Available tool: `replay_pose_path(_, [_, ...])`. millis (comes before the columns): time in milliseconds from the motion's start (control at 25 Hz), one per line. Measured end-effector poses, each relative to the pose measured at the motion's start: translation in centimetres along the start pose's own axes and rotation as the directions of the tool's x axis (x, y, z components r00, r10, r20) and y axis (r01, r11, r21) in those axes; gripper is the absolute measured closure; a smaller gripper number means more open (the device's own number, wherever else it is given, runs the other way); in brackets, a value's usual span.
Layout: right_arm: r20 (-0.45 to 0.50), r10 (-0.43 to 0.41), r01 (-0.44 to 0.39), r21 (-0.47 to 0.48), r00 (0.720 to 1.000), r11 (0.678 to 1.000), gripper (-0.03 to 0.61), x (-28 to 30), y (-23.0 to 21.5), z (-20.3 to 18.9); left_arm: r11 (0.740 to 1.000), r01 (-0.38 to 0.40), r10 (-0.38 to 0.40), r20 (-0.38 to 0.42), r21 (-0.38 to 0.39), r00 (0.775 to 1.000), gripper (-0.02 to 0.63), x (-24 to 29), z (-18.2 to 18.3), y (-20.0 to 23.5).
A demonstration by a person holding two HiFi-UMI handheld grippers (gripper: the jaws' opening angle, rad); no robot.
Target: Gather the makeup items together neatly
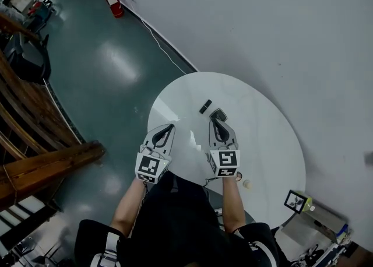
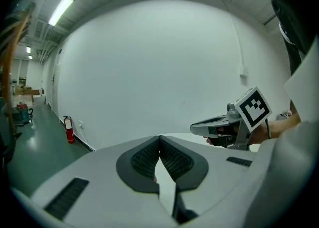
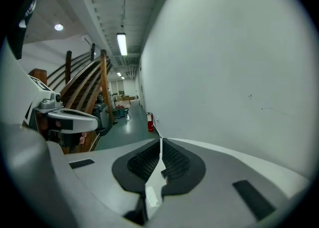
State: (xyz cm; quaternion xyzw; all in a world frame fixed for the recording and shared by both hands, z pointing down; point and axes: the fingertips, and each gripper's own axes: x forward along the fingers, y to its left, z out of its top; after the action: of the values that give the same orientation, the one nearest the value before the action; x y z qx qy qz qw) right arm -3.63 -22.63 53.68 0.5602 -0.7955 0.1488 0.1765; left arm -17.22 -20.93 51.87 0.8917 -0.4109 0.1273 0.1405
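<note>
Risk watch: makeup pieces well apart, both tools clenched on nothing.
Nearest, a small pale round item sits right at the near right edge of the round table, close to the hand holding the right gripper; a careless sleeve or elbow could well roll it off. Left gripper hangs over the near left edge, jaws pressed together and empty, and the right one is clamped shut the same way. Just past the right tip lies a small black stick, toward the table's middle. A second dark piece beside it is hard to tell from the jaw. Closed jaws coming down there would probably skid the stick across the glossy top, not catch it.
</note>
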Motion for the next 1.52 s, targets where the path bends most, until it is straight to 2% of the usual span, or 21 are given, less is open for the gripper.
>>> replay_pose_path(680, [-0.131,0.077,-0.076,0.010,0.988,0.997,0.538,7.1,-3.6,-5.4,0.997,-0.033,0.025,-0.116,-0.065,0.993,0.597,5.9,-5.4,2.0])
replay_pose_path(1040, [-0.164,0.104,-0.119,-0.086,0.981,0.989,0.538,9.8,-4.3,-6.8,0.994,-0.066,0.052,-0.144,-0.092,0.988,0.597,6.7,-6.5,2.8])
replay_pose_path(1320, [-0.214,0.192,-0.227,-0.154,0.958,0.962,0.535,10.6,-3.9,-7.2,0.992,-0.072,0.055,-0.156,-0.105,0.986,0.597,6.9,-7.1,2.8])
replay_pose_path(1360, [-0.226,0.212,-0.250,-0.157,0.951,0.955,0.524,10.7,-3.7,-7.4,0.992,-0.072,0.055,-0.157,-0.107,0.986,0.597,6.9,-7.1,2.8])
replay_pose_path(1440, [-0.252,0.252,-0.297,-0.159,0.934,0.942,0.439,10.9,-3.2,-7.8,0.991,-0.072,0.054,-0.159,-0.109,0.986,0.597,7.0,-7.2,2.7])
replay_pose_path(1520, [-0.275,0.271,-0.324,-0.170,0.922,0.931,0.398,11.0,-3.0,-8.1,0.991,-0.074,0.055,-0.161,-0.111,0.985,0.597,7.0,-7.3,2.7])
